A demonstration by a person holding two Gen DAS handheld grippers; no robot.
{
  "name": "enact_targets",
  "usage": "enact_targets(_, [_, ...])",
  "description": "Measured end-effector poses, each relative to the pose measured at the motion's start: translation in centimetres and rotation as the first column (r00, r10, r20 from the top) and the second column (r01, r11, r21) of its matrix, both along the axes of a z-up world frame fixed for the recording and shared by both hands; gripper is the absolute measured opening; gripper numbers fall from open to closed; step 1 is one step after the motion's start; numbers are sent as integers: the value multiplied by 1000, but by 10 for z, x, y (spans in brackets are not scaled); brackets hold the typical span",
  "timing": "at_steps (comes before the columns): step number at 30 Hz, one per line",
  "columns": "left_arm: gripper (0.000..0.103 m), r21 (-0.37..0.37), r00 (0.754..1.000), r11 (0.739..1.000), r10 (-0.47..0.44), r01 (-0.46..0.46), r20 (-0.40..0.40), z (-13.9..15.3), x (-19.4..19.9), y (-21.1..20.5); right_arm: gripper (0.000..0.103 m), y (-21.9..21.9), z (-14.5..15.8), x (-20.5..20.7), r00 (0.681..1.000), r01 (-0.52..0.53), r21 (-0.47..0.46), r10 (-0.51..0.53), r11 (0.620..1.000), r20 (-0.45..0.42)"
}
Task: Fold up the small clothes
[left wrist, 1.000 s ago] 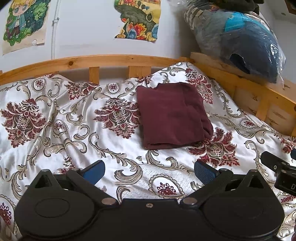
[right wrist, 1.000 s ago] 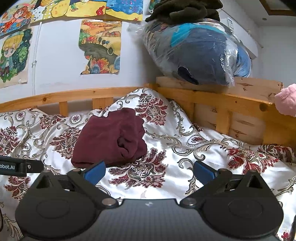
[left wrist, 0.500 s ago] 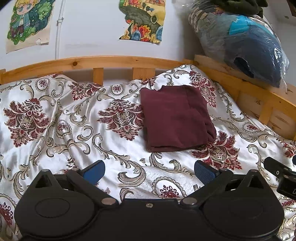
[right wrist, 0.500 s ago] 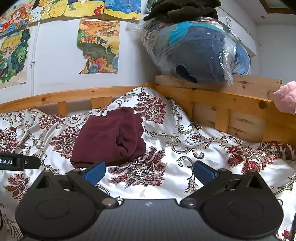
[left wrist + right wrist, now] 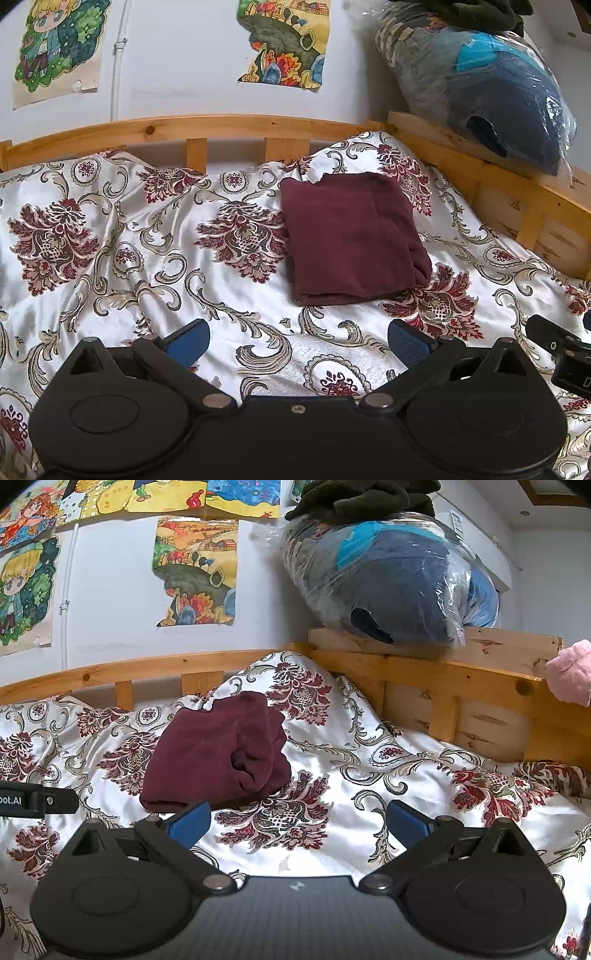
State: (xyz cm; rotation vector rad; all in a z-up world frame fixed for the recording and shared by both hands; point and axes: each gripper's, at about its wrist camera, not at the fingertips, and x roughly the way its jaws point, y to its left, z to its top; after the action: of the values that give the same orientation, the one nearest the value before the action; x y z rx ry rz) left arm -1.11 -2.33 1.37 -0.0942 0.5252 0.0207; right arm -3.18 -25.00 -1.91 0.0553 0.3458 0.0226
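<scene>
Both grippers (image 5: 298,341) (image 5: 299,821) spread wide, empty; we judge maroon garment (image 5: 351,236), frame center, folded & parked near the headboard.

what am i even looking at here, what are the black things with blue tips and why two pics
Each picture comes from a camera mounted on a handheld two-finger tool, one per hand of a person; no robot arm is involved. The black shape with blue pads is the tool itself: the left tool in one view, the right tool in the other. Both are open and hold nothing. Ahead on the floral bedspread lies a folded maroon garment, inside a wooden bed frame.
</scene>
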Motion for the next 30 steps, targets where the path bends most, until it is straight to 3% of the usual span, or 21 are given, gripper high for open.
enact_targets(30, [102, 8, 1000, 1000, 0, 0, 11, 0, -1, 0, 103, 0, -1, 0, 1000, 1, 4, -1, 1000, -7])
